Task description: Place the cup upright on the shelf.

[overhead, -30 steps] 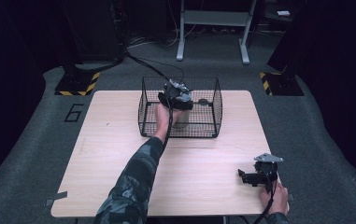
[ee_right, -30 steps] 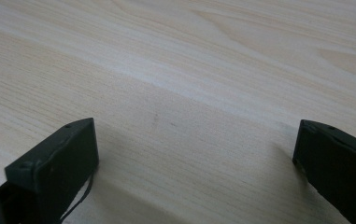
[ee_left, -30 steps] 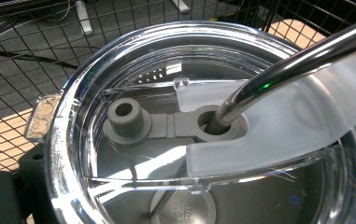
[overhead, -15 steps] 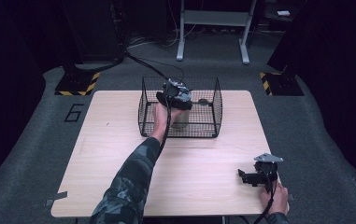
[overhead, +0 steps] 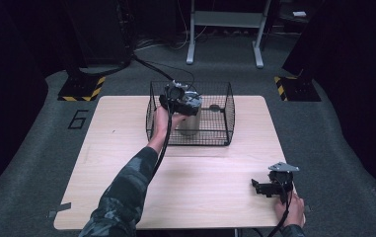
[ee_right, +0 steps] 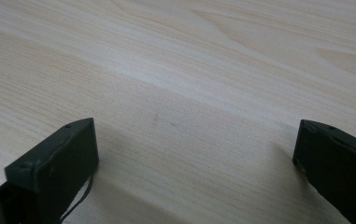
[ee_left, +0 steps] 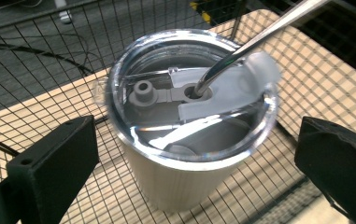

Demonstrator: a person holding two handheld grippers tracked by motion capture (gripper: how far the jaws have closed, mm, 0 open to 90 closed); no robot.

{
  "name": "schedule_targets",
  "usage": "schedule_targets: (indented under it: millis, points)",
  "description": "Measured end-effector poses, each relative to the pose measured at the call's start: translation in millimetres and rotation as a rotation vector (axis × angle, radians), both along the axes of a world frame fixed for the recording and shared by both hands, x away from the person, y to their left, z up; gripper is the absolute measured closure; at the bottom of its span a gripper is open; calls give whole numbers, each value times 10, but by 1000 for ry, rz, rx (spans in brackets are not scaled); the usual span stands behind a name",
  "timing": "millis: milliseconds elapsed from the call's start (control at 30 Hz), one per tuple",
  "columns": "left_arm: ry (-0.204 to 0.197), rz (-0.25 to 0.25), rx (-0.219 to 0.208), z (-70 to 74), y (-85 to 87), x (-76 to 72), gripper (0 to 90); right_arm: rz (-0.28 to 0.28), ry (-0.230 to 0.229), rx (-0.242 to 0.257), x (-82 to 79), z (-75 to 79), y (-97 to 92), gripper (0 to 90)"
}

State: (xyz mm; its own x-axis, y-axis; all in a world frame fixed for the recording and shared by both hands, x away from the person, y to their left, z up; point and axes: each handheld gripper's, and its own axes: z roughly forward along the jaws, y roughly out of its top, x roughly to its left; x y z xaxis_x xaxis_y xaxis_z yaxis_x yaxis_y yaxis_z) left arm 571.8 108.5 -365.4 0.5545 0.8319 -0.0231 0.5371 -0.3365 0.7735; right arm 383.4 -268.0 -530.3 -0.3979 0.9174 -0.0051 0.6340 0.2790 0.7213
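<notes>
The wooden worktop (overhead: 126,163) carries a black wire basket (overhead: 225,106) at its far edge, and the left claw (overhead: 179,98) hangs over the basket with its jaws spread wide to either side of the tumbler (ee_left: 185,182), apparently lined up for a grasp not yet closed. The right claw (overhead: 267,186) rests parked on the near right of the worktop, jaws released and apart with nothing between them. The tumbler stands upright inside the basket, a pale ribbed cup under a clear lid (ee_left: 133,135) through which a metal straw (ee_left: 250,44) slants.
</notes>
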Motion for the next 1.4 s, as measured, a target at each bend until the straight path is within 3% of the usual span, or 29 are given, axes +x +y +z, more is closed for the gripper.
schedule_targets:
  millis: [33,200,400,600,767,1000,1133,1333,1400]
  points:
    - [-6,3,-22,26,8,-35,1,2,-1,-1,2,0,0,0]
    - [-9,-48,-6,213,179,-263,1,2,-1,-1,1,0,0,0]
    - [-37,-71,4,369,505,-606,1,2,-1,0,1,0,0,0]
    - [-54,-62,0,410,811,-895,1,0,-3,-1,2,-2,2,0]
    - [-61,-50,8,350,1032,-1114,1,2,-1,-1,1,0,0,0]
    - [-62,-8,51,138,1396,-1457,1,0,-1,-1,2,0,2,0]
    - [-55,34,88,-67,1633,-1650,1,1,0,0,1,0,1,0]
    - [7,126,84,-547,2058,-1904,1,1,7,-4,1,4,1,0]
    - [35,169,80,-766,2197,-1966,1,-1,5,-2,2,3,3,0]
